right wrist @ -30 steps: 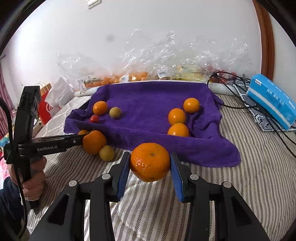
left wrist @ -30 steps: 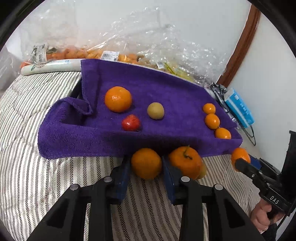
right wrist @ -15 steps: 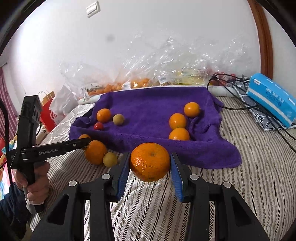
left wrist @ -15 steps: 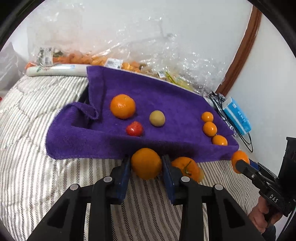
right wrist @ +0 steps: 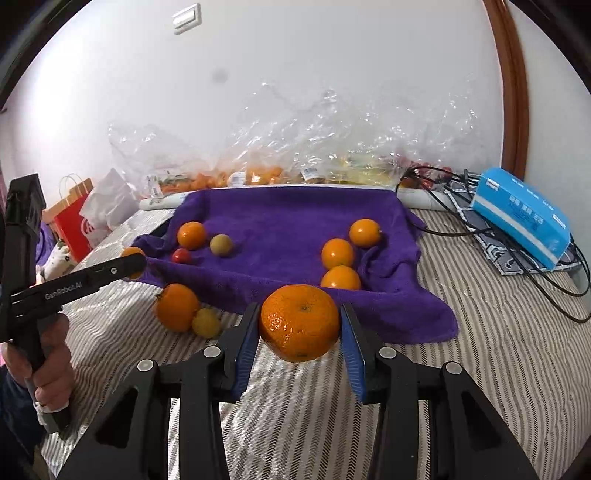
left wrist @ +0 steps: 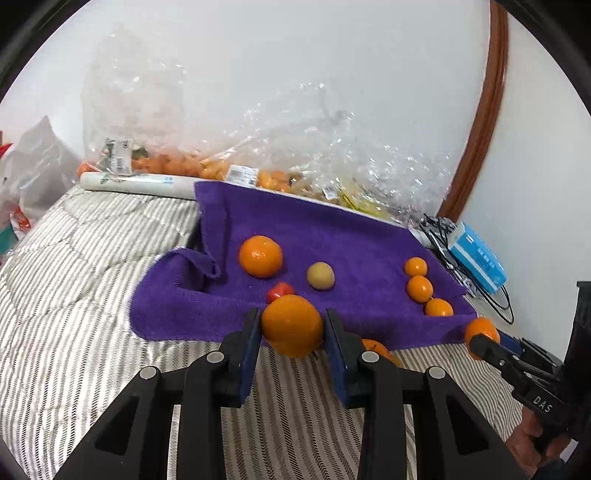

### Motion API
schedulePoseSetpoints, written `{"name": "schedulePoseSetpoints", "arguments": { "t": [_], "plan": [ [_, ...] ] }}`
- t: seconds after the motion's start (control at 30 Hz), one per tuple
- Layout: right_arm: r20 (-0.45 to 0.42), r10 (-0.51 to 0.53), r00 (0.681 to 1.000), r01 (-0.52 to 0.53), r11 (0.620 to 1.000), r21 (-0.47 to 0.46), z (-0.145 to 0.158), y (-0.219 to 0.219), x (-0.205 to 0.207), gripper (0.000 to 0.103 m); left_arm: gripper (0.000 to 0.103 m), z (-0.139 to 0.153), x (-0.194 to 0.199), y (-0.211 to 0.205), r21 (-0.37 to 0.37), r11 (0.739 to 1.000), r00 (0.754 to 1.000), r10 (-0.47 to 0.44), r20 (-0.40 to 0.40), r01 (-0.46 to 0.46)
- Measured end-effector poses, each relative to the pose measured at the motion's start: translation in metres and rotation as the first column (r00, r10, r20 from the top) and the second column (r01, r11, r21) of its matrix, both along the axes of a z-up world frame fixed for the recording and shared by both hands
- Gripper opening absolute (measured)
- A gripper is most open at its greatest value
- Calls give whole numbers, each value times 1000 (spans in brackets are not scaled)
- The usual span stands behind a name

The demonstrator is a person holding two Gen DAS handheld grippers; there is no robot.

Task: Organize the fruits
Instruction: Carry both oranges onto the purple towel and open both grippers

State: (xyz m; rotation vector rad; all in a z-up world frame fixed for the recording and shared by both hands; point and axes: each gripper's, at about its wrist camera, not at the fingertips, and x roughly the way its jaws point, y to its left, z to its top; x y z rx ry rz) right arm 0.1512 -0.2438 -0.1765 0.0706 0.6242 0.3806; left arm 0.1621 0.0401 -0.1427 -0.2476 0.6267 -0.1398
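Towel [right wrist: 280,221] centre free btwn fruit.

Striped quilt [right wrist: 480,332] underneath, clear plastic bags [right wrist: 332,147] along the far wall, white roll [left wrist: 136,181] far left, blue box [right wrist: 521,218] on black cables [right wrist: 517,254] at right, red bag [right wrist: 72,218] and white bag [right wrist: 107,203] at left, wall switch [right wrist: 188,17], brown trim [right wrist: 511,85] at right

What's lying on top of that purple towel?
On the purple towel lie four oranges, three in a row and one apart, plus a yellowish fruit and a small red one. What the towel's folds hide cannot be seen.
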Motion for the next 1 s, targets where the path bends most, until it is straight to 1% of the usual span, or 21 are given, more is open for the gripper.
{"name": "schedulePoseSetpoints", "arguments": {
  "t": [0.07, 0.13, 0.2, 0.23, 0.27, 0.37, 0.4, 0.53, 0.63, 0.67, 0.73, 0.77, 0.8, 0.83, 0.87, 0.9, 0.97, 1.0],
  "plan": [
    [-13, 1, 1000, 0, 998, 68, -1, -5, 4, 42, 32, 3, -4, 2, 13, 1000, 1000, 14, 19, -14],
    [-28, -7, 1000, 10, 993, 115, 2, -8, 9, 42, 32, 6, -10, 5, 29, 999, 999, 33, 42, -34],
    [-46, -4, 999, 10, 990, 140, 7, -7, 17, 42, 32, 7, -12, 9, 43, 998, 998, 46, 45, -48],
    [-41, 0, 999, 6, 989, 149, 12, -6, 20, 42, 32, 7, -12, 11, 46, 998, 998, 47, 41, -48],
    [-25, 5, 1000, -1, 989, 148, 18, -4, 24, 42, 32, 7, -10, 15, 36, 998, 999, 45, 28, -46],
    [21, 19, 1000, -21, 993, 112, 32, 6, 37, 42, 32, 9, 1, 29, -38, 999, 999, 35, -10, -35],
    [30, 23, 999, -26, 994, 102, 35, 9, 42, 42, 32, 11, 7, 32, -51, 998, 999, 31, -18, -32],
    [61, 41, 997, -46, 995, 88, 44, 21, 62, 42, 32, 19, 35, 36, -62, 998, 999, 25, -21, -26],
    [92, 46, 995, -51, 997, 61, 43, 27, 70, 42, 32, 19, 60, 37, -72, 997, 999, 27, -23, -28],
    [91, 47, 995, -53, 996, 65, 40, 28, 72, 42, 32, 15, 67, 38, -79, 996, 999, 33, -22, -35],
    [73, 43, 996, -49, 996, 79, 30, 25, 76, 42, 32, 7, 67, 40, -102, 993, 998, 63, -3, -63],
    [38, 38, 999, -41, 996, 74, 21, 24, 79, 42, 32, 2, 67, 41, -112, 992, 998, 64, -4, -64],
    [8, 34, 999, -34, 998, 48, 16, 25, 83, 42, 32, -4, 69, 40, -107, 992, 997, 64, -37, -68],
    [-1, 36, 999, -35, 999, 39, 12, 25, 84, 42, 32, -5, 72, 39, -105, 993, 997, 53, -57, -59],
    [-3, 36, 999, -36, 999, 40, 10, 25, 84, 42, 32, -5, 72, 40, -130, 991, 999, 25, -45, -31],
    [-10, 37, 999, -37, 999, 40, 9, 26, 85, 42, 32, -4, 71, 41, -137, 990, 999, 27, -38, -32],
    [-7, 47, 999, -47, 998, 33, 7, 30, 87, 42, 32, -3, 71, 40, -133, 991, 999, 26, -39, -31],
    [-2, 46, 999, -46, 999, 8, 5, 33, 87, 42, 32, -4, 71, 40, -133, 991, 999, 25, -39, -30]
  ]
}}
